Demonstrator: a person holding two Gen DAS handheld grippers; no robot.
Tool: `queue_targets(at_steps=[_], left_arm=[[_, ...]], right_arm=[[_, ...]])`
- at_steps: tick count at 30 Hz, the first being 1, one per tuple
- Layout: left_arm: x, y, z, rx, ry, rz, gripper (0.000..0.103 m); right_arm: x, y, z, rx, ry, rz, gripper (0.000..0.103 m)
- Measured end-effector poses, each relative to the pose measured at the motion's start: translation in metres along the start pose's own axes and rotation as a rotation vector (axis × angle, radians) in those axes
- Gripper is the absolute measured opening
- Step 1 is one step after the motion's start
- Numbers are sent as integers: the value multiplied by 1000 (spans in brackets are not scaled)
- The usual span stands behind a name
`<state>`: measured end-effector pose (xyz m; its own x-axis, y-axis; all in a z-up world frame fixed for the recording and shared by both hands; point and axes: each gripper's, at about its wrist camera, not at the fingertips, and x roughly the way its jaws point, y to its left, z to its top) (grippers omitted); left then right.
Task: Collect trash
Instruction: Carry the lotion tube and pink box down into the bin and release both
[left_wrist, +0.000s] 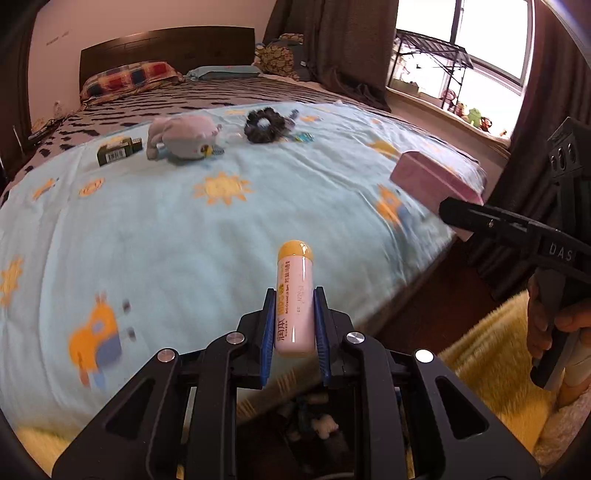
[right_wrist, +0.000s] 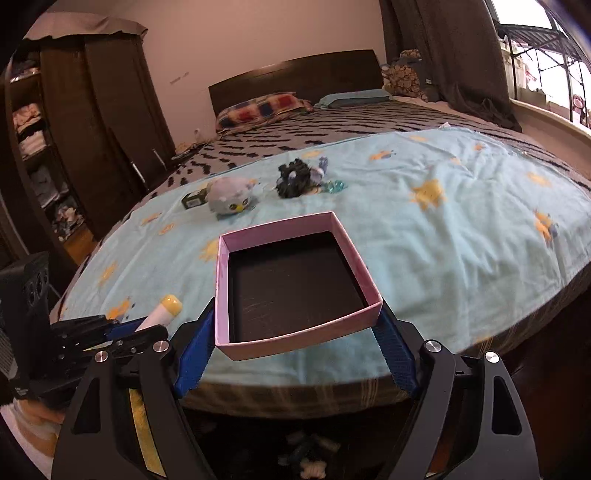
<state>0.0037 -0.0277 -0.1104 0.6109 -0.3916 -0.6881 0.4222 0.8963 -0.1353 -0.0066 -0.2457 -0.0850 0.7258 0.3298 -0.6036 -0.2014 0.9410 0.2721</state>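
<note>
My left gripper (left_wrist: 294, 314) is shut on a pale pink lip-balm tube (left_wrist: 294, 295) with a yellow cap, held above the near edge of the bed. The tube (right_wrist: 162, 312) also shows at the left of the right wrist view. My right gripper (right_wrist: 295, 328) is shut on an open pink box (right_wrist: 295, 334) with a dark, empty inside, held over the bed's front edge. The box (left_wrist: 436, 177) shows at the right of the left wrist view. A small dark carton (left_wrist: 119, 150), a grey plush toy (left_wrist: 181, 137), a black scrunchie (left_wrist: 266, 124) and a teal wrapper (left_wrist: 304, 137) lie further up the bed.
The bed has a light blue sheet (left_wrist: 184, 229) with sun prints and a zebra blanket (left_wrist: 229, 94) behind. A dark wardrobe (right_wrist: 74, 140) stands left. A window ledge (left_wrist: 443, 107) with toys is at the right. A yellow rug (left_wrist: 491, 354) lies on the floor.
</note>
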Motion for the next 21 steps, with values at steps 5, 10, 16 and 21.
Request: queue_targets(at_steps=[5, 10, 16, 21], left_arm=[[7, -12, -44, -25, 70, -35, 18], [27, -15, -78, -74, 174, -57, 18], [59, -12, -102, -123, 276, -63, 18], [85, -9, -115, -149, 325, -40, 18]], right_arm=[[5, 4, -56, 28, 83, -45, 81], [21, -7, -98, 134, 223, -20, 81], [51, -12, -126, 168, 358, -47, 81], [79, -16, -135, 166, 421, -119, 81]])
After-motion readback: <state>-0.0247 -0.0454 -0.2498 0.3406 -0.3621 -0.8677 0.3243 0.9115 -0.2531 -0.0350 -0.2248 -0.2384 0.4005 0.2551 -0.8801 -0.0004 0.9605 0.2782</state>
